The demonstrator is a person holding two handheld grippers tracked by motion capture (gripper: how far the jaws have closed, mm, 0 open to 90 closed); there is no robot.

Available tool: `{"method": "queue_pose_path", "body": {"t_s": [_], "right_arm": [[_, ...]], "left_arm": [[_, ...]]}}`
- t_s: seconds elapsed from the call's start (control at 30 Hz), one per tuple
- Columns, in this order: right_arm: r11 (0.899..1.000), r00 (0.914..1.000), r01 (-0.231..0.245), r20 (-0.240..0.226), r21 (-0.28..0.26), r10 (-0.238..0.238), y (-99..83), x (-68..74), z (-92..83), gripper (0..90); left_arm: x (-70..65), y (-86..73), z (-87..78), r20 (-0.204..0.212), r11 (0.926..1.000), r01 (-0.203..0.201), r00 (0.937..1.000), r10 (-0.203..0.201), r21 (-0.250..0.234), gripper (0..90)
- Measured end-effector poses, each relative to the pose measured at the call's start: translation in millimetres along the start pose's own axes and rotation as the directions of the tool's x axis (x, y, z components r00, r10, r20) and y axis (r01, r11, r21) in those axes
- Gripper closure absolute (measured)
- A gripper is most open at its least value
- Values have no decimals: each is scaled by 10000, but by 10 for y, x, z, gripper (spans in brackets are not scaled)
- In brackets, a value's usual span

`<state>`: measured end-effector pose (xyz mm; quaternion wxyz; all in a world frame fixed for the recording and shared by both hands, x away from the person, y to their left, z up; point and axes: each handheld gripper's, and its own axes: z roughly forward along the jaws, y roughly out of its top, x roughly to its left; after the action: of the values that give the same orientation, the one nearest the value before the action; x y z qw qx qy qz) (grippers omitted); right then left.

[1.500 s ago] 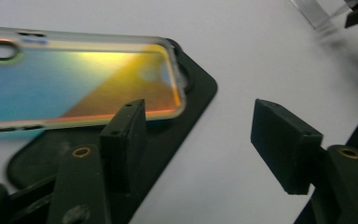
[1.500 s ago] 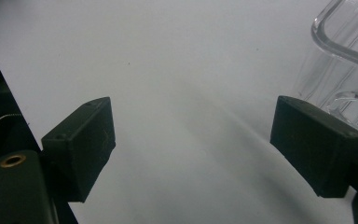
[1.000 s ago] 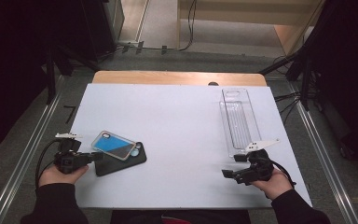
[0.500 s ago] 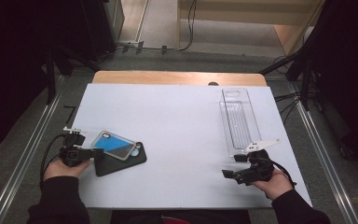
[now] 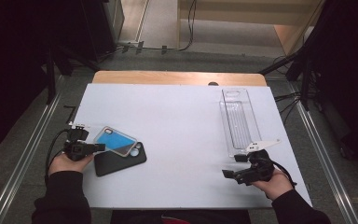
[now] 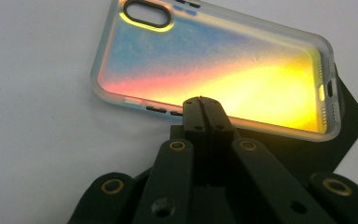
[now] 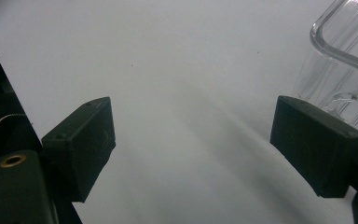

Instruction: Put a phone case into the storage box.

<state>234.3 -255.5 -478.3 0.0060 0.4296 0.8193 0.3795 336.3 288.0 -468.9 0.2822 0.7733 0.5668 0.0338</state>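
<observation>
White table [image 5: 177, 121] across centre of the high view. Clear plastic tray [image 5: 239, 119] lying lengthwise at upper right, just above right gripper [image 5: 230, 174]; tray corner at upper right of the right gripper view [image 7: 345, 42]. Black phone case [image 5: 121, 161] flat at lower left, partly under iridescent phone case [image 5: 115, 141]. Iridescent case tilted, its long edge touching the tips of left gripper [image 5: 100, 147]; in the left gripper view, case [image 6: 214, 70] directly above the clenched jaws [image 6: 203, 103], nothing visibly between them. Right gripper released, jaws wide over bare table [image 7: 191, 140].
</observation>
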Motion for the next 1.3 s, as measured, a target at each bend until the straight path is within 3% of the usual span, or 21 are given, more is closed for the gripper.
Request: {"method": "queue_pose_path", "body": {"t_s": [0.37, 0.67, 0.87, 1.0, 1.17, 1.3], "right_arm": [[10000, 10000, 16, 14, -27, -16, -2, 1, -4, 121], [10000, 10000, -11, 35, -13, 11, -3, 3, -7, 121], [10000, 10000, 35, 25, -20, -35, -1, 2, -4, 121], [10000, 10000, 24, 18, -24, -24, -2, -2, -6, 121], [10000, 10000, 23, 21, -29, -23, -1, 1, -7, 121], [10000, 10000, 26, 17, -24, -26, -1, 0, -5, 121]], "left_arm": [[138, 70, 49, -508, 9987, 482, 9975, -491, -183, 895], [155, 195, 147, -929, 9981, 500, 9943, -532, -361, 895], [160, 301, 248, -755, 9968, 589, 9952, -629, -538, 895], [105, 406, 336, -737, 9969, 254, 9968, -309, -740, 895], [75, 464, 410, -382, 9968, 302, 9987, -331, -738, 895], [-25, 537, 481, -402, 9972, -193, 9991, 164, -717, 894]]}}
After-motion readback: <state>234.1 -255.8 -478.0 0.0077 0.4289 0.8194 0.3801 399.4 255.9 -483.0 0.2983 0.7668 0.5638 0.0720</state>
